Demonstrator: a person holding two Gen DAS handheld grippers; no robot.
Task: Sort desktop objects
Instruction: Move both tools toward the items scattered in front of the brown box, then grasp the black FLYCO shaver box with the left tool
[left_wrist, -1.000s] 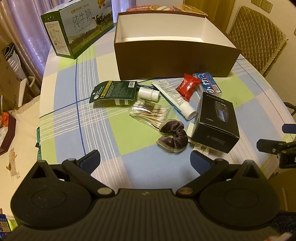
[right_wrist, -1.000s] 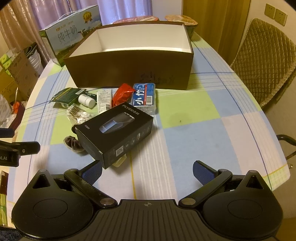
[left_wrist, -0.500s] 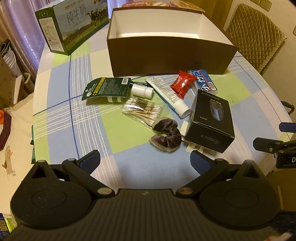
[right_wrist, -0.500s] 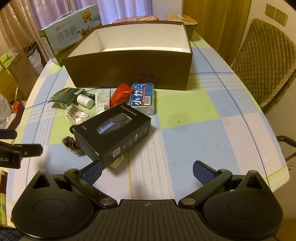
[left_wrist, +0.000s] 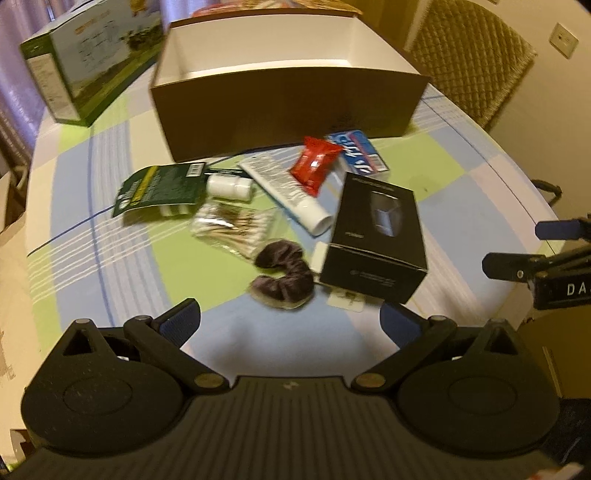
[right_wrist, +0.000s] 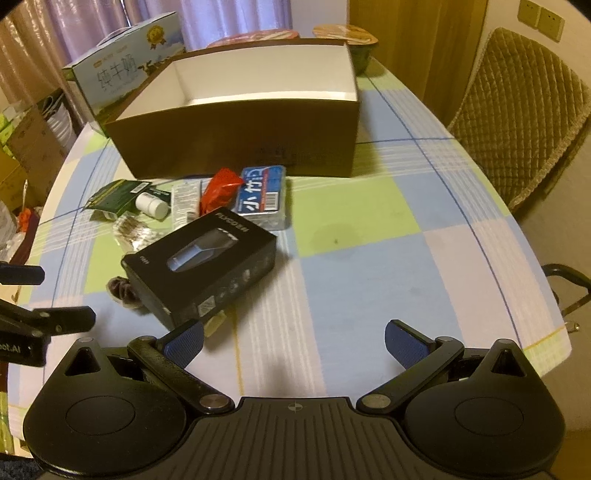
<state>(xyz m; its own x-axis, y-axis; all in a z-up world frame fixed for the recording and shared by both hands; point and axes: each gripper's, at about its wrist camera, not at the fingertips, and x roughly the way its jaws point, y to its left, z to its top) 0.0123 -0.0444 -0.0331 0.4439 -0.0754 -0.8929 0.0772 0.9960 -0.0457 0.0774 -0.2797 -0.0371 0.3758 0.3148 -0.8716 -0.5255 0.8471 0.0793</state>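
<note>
An open brown cardboard box (left_wrist: 288, 92) (right_wrist: 236, 147) stands at the back of the table. In front of it lie a black shaver box (left_wrist: 376, 236) (right_wrist: 203, 266), a dark scrunchie (left_wrist: 284, 284), a cotton swab bag (left_wrist: 236, 225), a white tube (left_wrist: 288, 192), a red packet (left_wrist: 314, 164) (right_wrist: 218, 188), a blue tissue pack (left_wrist: 358, 151) (right_wrist: 262, 195), a small white bottle (left_wrist: 229, 186) and a green packet (left_wrist: 162, 188). My left gripper (left_wrist: 291, 321) is open, just short of the scrunchie. My right gripper (right_wrist: 295, 338) is open, right of the shaver box.
A green milk carton (left_wrist: 85, 62) (right_wrist: 125, 77) stands left of the brown box. Two bowls (right_wrist: 343, 37) sit behind it. A padded chair (right_wrist: 517, 122) is at the table's right edge. Each gripper shows in the other's view, the right one (left_wrist: 546, 266) and the left one (right_wrist: 33, 302).
My left gripper has moved forward and right toward the pile, blurring its view. My right gripper has edged forward toward the shaver box. Both stay open.
</note>
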